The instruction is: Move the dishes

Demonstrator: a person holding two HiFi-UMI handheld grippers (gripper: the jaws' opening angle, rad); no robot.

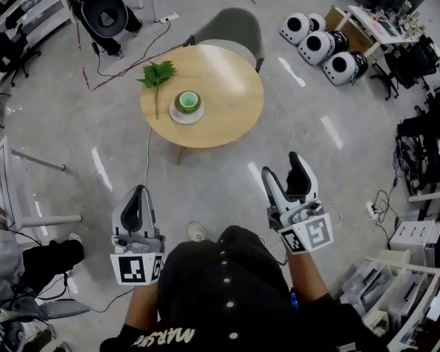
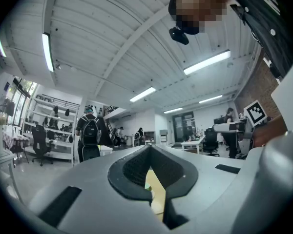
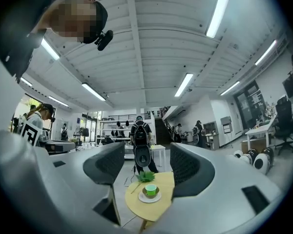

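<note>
A green cup (image 1: 188, 100) stands on a brown and white saucer (image 1: 186, 113) on the round wooden table (image 1: 224, 94), left of its middle. A leafy green sprig (image 1: 158, 74) lies beside it at the table's far left edge. Both grippers hang well short of the table, over the floor in front of the person's body. My left gripper (image 1: 137, 200) is shut with nothing in it; only a sliver of the table (image 2: 157, 193) shows past its pads. My right gripper (image 1: 282, 169) is open and empty, and between its jaws I see the cup (image 3: 151, 189) far off.
A grey chair (image 1: 233, 26) stands behind the table. White round pods (image 1: 319, 46) sit at the back right. Cables run over the floor (image 1: 125, 57). A person with a backpack (image 3: 140, 147) stands beyond the table. Desks and shelves line the room's edges.
</note>
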